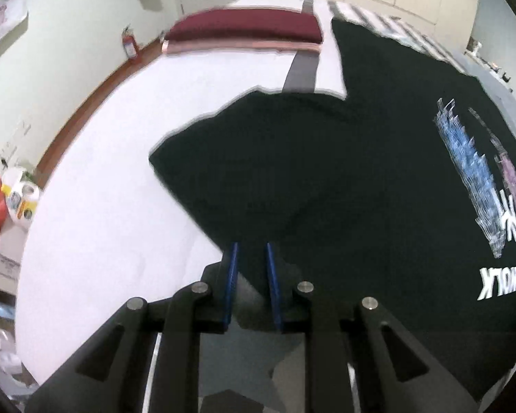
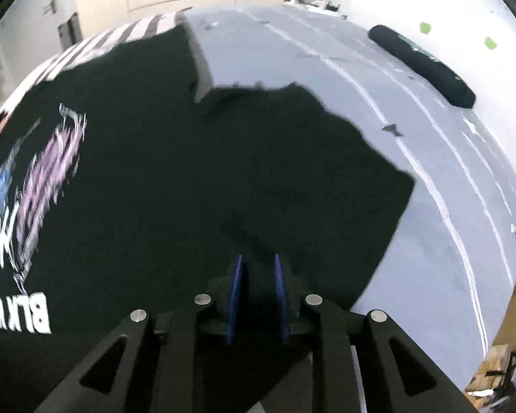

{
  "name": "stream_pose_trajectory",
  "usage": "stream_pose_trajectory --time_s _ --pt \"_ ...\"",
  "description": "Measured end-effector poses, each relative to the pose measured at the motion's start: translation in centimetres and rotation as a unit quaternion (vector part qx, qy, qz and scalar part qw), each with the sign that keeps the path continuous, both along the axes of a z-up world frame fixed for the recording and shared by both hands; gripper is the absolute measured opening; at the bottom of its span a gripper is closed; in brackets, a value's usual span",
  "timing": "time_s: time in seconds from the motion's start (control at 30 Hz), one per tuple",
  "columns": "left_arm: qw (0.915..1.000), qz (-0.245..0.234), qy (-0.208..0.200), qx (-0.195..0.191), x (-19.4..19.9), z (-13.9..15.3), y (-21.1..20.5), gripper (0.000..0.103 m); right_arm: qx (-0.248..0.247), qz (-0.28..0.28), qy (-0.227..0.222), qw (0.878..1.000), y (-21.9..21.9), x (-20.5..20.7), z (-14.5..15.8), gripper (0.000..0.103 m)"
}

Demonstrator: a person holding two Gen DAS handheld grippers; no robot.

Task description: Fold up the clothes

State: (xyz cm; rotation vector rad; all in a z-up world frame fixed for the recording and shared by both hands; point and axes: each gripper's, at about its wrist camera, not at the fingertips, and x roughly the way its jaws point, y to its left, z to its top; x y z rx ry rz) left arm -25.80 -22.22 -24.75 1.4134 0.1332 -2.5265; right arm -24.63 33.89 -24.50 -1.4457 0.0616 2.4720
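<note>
Two grippers over one black T-shirt [image 1: 361, 144] spread print-up on a white table [image 1: 113, 158]. Left gripper [image 1: 252, 246]: blue pads a narrow gap apart, dark cloth showing between them; whether they pinch it, cannot tell. Right gripper [image 2: 257, 256]: same narrow gap, over the shirt's near edge, grip unclear. Folded maroon garment [image 1: 244, 29] far back; folded black garment [image 2: 423, 65] at right.

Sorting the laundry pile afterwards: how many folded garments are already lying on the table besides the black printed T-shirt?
2. A folded maroon garment lies at the far left end of the table; a folded black garment lies at the far right. Others may be out of view.
</note>
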Motion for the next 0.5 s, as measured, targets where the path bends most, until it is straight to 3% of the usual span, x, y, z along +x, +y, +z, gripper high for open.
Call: stream_pose_trajectory --time_s 0.13,0.5 --pt "0.9995 -0.019 0.018 0.017 -2.1 1.4 1.6 0.026 -0.001 0.023 0.015 1.000 -1.3 -1.3 2.0 0.019" --pt "0.9994 -0.030 0.009 0.016 -9.7 1.3 7.0 0.028 -0.032 0.093 0.041 0.994 -3.1 -10.1 1.7 0.024"
